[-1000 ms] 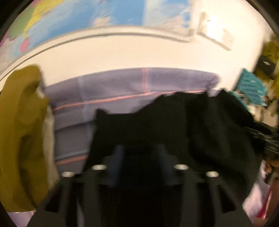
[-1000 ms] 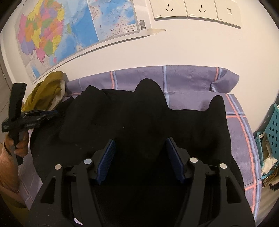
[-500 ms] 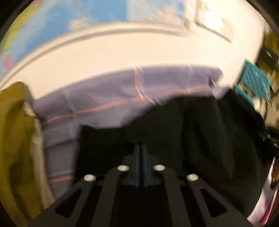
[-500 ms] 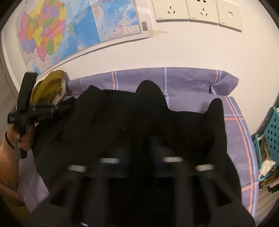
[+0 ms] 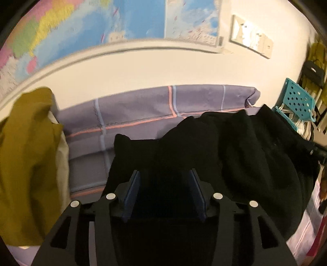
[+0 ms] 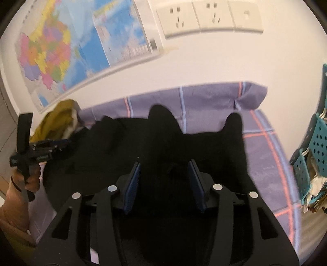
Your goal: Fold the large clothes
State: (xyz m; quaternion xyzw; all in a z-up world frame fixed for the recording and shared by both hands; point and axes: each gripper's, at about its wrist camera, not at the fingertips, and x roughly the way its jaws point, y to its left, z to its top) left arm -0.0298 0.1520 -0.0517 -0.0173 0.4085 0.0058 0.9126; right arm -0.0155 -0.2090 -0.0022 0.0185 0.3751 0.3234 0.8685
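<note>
– Where is the garment?
– The black garment [image 6: 184,143] lies spread over a purple checked sheet [image 6: 265,139] against the wall, its far edge rising in three humps. It reaches from the left side of the bed to near the right edge.

– And the left hand-held gripper [image 5: 165,184]?
– It hangs low over the left part of the garment. Its jaws have just been opening and now stand about halfway apart, blue pads [image 5: 133,190] clear on both sides. Dark cloth shows in the gap below, but the pads do not press on it. In the right wrist view a hand [image 6: 28,180] holds it by its handle at the bed's left edge.

– The right hand-held gripper [image 6: 164,178]?
– Over the middle of the garment, jaws likewise just opened to about half, gripping nothing.

– Anything else?
– A mustard cloth [image 5: 26,163] is heaped at the left, a map [image 6: 61,47] and sockets [image 6: 208,18] are on the wall, and a teal basket [image 6: 318,147] stands right of the bed.
</note>
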